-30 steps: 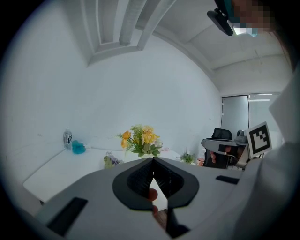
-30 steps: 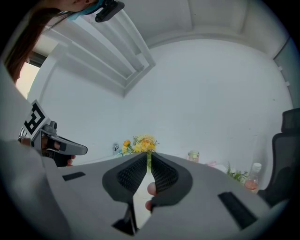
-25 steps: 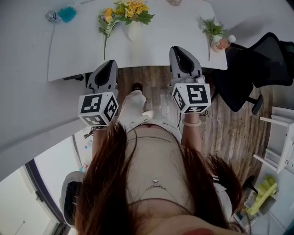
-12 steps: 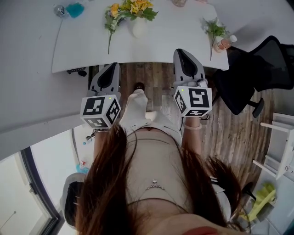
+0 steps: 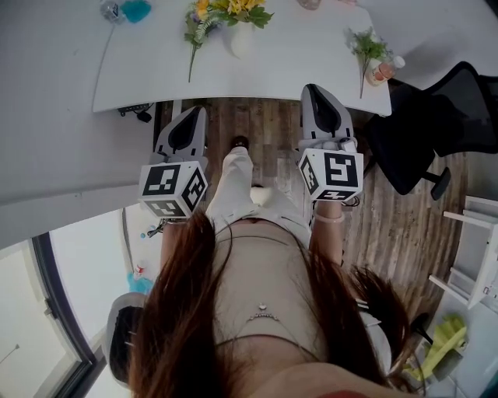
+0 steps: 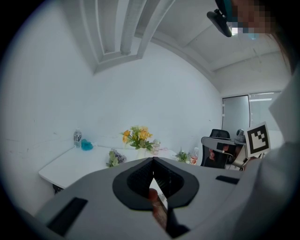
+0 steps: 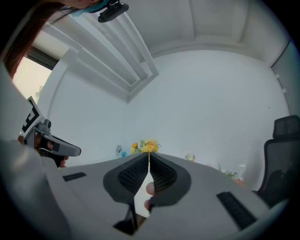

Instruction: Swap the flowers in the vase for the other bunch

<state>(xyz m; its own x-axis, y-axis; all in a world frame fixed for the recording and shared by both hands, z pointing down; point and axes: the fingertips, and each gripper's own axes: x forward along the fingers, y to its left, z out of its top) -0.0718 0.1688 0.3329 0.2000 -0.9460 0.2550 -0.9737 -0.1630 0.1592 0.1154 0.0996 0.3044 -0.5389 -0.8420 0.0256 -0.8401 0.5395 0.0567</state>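
White table [image 5: 296, 58]: vase [image 5: 240, 40], bunch [image 5: 194, 27], sprig [image 5: 364, 47]

**First speaker:** What colours are showing on the worktop [image 5: 296, 54]?

**Second speaker:** It is gleaming plain white. Yellow and orange flowers [image 5: 229, 8] with green leaves are filling a white vase [image 5: 240, 40]. A green and pale purple bunch [image 5: 196, 27] is lying there, and so is a green sprig [image 5: 366, 48] flecked with white.

**First speaker:** And the tools?

**Second speaker:** The left gripper [image 6: 153, 160] and right gripper [image 7: 149, 154] are showing grey shells with black ribbed jaws. Each is carrying a cube [image 5: 173, 188] patterned in black and white squares. Brown planks are striping the floor [image 5: 389, 225], and a black chair [image 5: 436, 124] is standing on it.
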